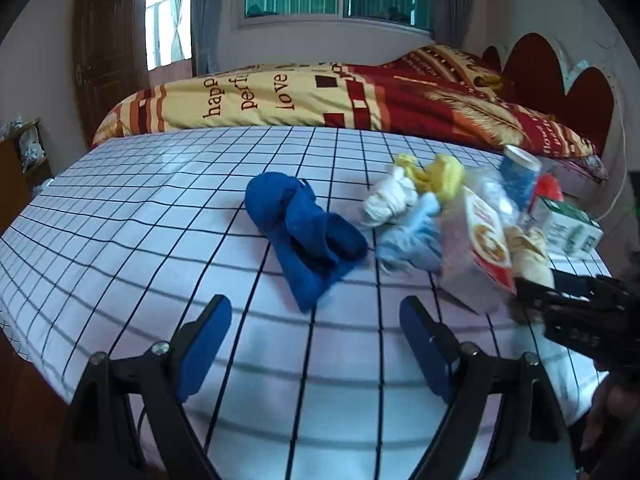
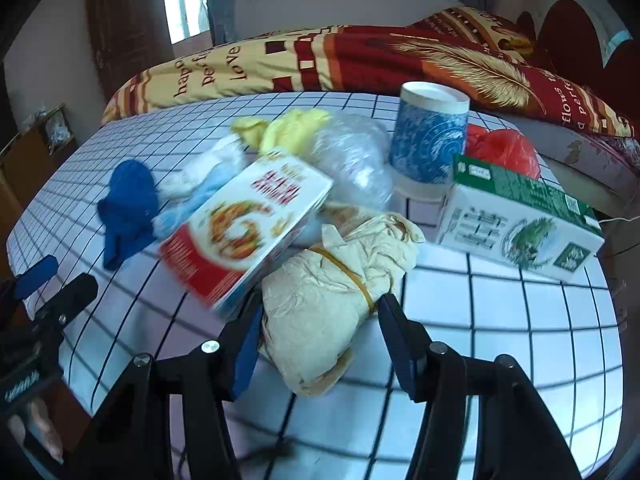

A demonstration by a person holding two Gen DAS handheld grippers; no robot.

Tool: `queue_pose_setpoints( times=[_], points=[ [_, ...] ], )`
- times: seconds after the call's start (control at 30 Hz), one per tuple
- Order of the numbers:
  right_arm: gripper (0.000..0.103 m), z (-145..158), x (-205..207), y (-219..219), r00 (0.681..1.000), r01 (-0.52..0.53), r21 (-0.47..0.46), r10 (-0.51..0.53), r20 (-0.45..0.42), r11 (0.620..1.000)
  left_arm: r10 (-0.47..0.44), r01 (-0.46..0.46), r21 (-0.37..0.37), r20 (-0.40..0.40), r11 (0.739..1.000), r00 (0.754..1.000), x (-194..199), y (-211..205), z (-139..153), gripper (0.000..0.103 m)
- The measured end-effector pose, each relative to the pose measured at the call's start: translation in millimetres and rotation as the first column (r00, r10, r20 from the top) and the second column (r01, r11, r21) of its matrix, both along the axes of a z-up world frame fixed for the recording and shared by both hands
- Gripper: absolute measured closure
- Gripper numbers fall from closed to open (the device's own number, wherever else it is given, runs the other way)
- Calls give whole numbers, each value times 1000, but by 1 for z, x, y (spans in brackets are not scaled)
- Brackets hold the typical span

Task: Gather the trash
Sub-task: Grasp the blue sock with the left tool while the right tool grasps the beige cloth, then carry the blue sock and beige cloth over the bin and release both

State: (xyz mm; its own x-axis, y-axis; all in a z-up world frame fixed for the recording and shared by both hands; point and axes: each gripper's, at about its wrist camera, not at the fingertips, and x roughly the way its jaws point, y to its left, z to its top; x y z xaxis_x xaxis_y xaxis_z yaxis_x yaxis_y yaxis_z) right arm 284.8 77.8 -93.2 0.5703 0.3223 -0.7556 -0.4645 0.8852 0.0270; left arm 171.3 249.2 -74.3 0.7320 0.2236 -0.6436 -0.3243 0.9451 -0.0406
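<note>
Trash lies on a grid-pattern tablecloth [image 1: 140,216]. In the left wrist view my left gripper [image 1: 316,344] is open and empty, just short of a crumpled blue cloth [image 1: 308,232]. In the right wrist view my right gripper [image 2: 320,340] is open, its jaws on either side of a crumpled beige paper bundle [image 2: 336,296] bound with a rubber band. A red and white food box [image 2: 248,224] leans on the bundle. Behind are a clear plastic bag [image 2: 356,160], yellow [image 2: 292,128] and white [image 1: 388,200] wads, a blue paper cup [image 2: 432,140], a red bag [image 2: 504,152] and a green and white carton [image 2: 520,224].
A bed with a red and yellow quilt [image 1: 320,92] runs along the table's far edge. A wooden door [image 1: 104,56] and a low shelf [image 1: 24,156] stand at the left. The right gripper shows at the right edge of the left wrist view [image 1: 576,312].
</note>
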Motion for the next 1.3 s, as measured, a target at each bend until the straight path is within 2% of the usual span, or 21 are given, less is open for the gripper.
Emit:
queue_pose_setpoints(
  times=[0.2, 0.4, 0.47, 0.53, 0.6, 0.7, 0.93, 1.3],
  points=[
    [59, -1, 14, 2, 999, -31, -10, 31, 8, 999, 15, -15, -40, -1, 999, 1000, 34, 18, -4, 21],
    [62, -1, 21, 3, 999, -46, -5, 46, 12, 999, 14, -16, -47, -47, 999, 999, 60, 21, -9, 30],
    [63, 0, 22, 3, 999, -51, -5, 51, 8, 999, 15, -20, -67, -74, 998, 997, 68, 26, -12, 42],
    [69, 1, 22, 2, 998, -56, 4, 56, 5, 998, 14, -25, -89, -122, 996, 992, 74, 31, -19, 82],
    [73, 4, 21, 1, 998, -65, 9, 65, 5, 998, 13, -24, -109, -103, 994, 995, 66, 35, -15, 90],
    [75, 10, 14, -4, 997, -75, 12, 74, 18, 997, 8, -13, -87, -62, 996, 998, 47, 31, -6, 91],
    [79, 30, -14, -24, 994, -86, 48, 83, 69, 995, -11, 12, -98, 10, 995, 1000, -2, 16, 14, 92],
    [79, 50, -63, -61, 991, -63, 73, 54, 121, 995, -120, 121, -36, 42, 992, 992, -40, -39, 38, 92]
  ],
)
